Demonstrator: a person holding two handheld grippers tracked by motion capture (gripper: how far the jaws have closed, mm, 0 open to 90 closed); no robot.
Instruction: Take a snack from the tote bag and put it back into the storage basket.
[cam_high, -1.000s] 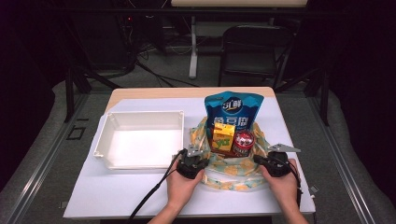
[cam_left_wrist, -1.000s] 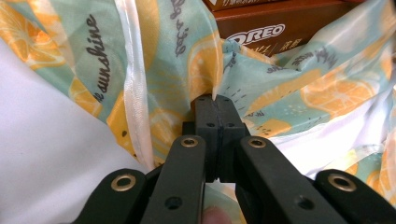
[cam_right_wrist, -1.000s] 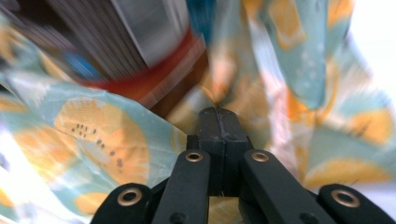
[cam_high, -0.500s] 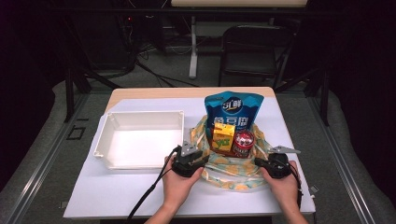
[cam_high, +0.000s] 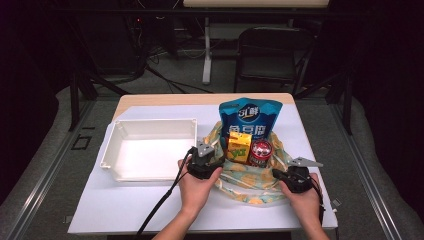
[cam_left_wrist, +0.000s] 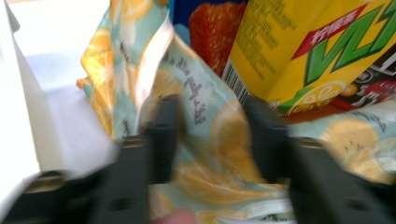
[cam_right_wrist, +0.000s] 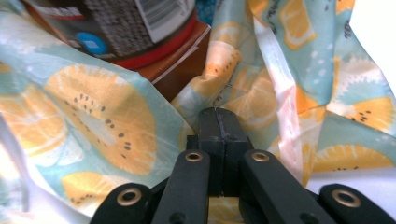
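Starting at the left edge of the bench (cam_high: 115, 210): the white tray (cam_high: 150, 121) sits empty on the left half, with its near right corner just beside the left claw (cam_high: 211, 160).

The left claw's jaws have just been opening and now stand partly apart. In the left gripper view, the fruit-print cloth (cam_left_wrist: 205, 116) runs up between them but looks slack, so I'd say the pads are no longer pressing on it, though blur makes that hard to call. The cloth's left rim lies straight ahead of this claw, and the yellow juice carton (cam_left_wrist: 303, 56) stands just behind the fabric.

Moving right, the cloth (cam_high: 245, 180) is spread on the right half of the bench, toward the near edge, with its long axis running side to side from one hand to the other. Cradled in it are the carton (cam_high: 240, 146), a red can (cam_high: 260, 152) touching the carton's right side, and a tall blue snack pouch (cam_high: 250, 120) upright behind both.

At the right, the right claw (cam_high: 281, 174) sits at the cloth's right rim. In its own view the right claw (cam_right_wrist: 219, 126) has its jaws pressed tight together against the fabric. Whether a fold is nipped between them I can't tell.

The left rim is the left hand's business: it is the nearer claw, and the fabric is already in its gap, so closing in place should retake it
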